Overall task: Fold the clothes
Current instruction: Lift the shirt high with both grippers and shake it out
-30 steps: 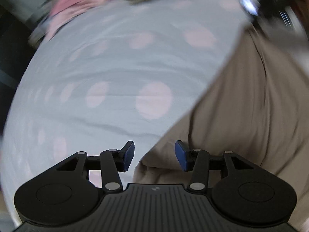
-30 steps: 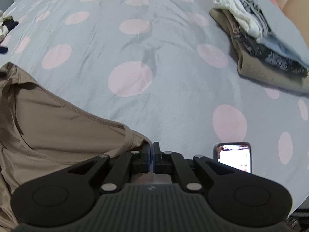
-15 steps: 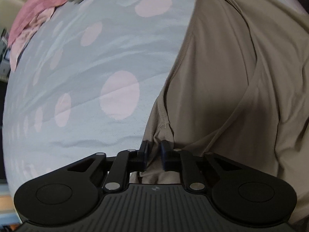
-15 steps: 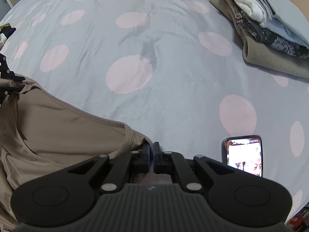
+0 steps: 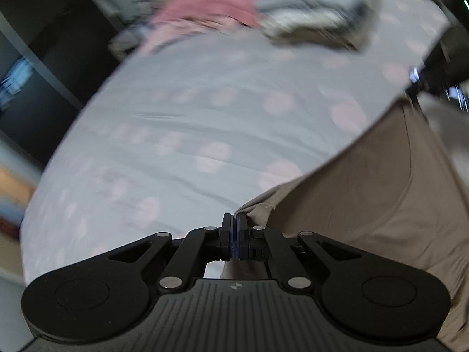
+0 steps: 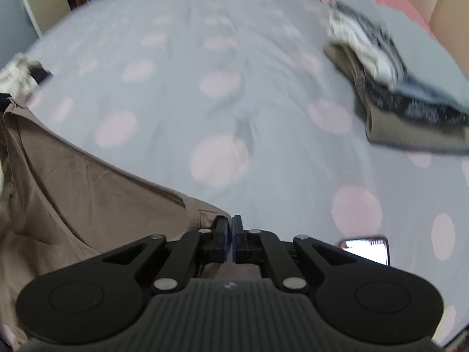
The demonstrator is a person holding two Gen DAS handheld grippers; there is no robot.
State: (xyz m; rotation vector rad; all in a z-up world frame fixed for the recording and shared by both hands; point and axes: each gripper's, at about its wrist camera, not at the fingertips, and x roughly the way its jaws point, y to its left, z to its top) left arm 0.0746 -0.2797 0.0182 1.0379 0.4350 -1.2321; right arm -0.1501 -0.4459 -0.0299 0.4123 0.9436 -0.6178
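Tan garment [image 5: 381, 205] edge pinched by both fingers pairs, left gripper [image 5: 234, 226], right gripper [image 6: 230, 228]; bare bedsheet [image 6: 234, 88] ahead.

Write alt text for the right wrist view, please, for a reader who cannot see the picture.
The right gripper, its jaws shut, pinches a corner of a tan garment that spreads to the left over a grey bedsheet with pink dots. A stack of folded clothes lies at the upper right, and a lit phone lies near the gripper's right side.
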